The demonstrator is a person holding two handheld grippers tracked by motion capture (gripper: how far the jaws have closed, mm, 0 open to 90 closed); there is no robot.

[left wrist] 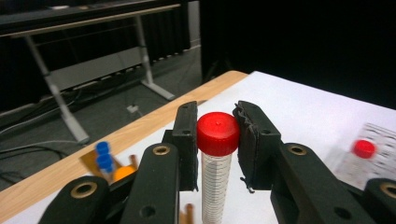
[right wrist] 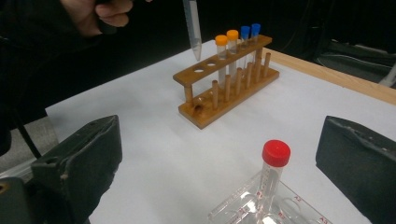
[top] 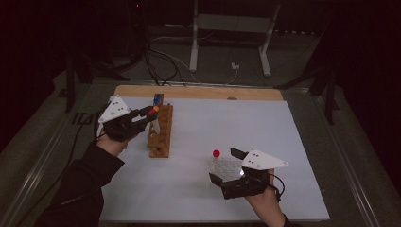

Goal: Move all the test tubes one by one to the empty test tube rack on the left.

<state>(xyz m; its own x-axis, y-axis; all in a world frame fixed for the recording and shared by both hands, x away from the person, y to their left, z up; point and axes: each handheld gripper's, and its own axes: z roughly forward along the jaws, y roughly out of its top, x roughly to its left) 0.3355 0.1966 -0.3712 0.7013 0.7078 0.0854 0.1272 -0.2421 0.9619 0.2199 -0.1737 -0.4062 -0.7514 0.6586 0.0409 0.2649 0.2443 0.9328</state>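
Observation:
My left gripper (top: 150,113) is shut on a clear graduated tube with a red cap (left wrist: 217,134), its pads squeezing just below and around the cap. It holds the tube upright over the near end of a wooden rack (top: 160,133), and the pointed tip (right wrist: 193,32) hangs above the rack's (right wrist: 223,80) empty holes. Orange-capped tubes (right wrist: 227,37) and blue-capped tubes (right wrist: 250,31) stand at the rack's far end. My right gripper (top: 225,165) is open wide on either side of a second red-capped tube (right wrist: 275,155). That tube stands in a clear plastic tray (right wrist: 236,207) without touching the pads.
A white sheet (top: 246,123) covers the table, with a bare wooden strip (top: 198,92) along the far edge. Beyond it are a white desk frame (top: 230,23) and cables on the floor. A person's hand and dark sleeve (right wrist: 56,42) reach in beside the rack.

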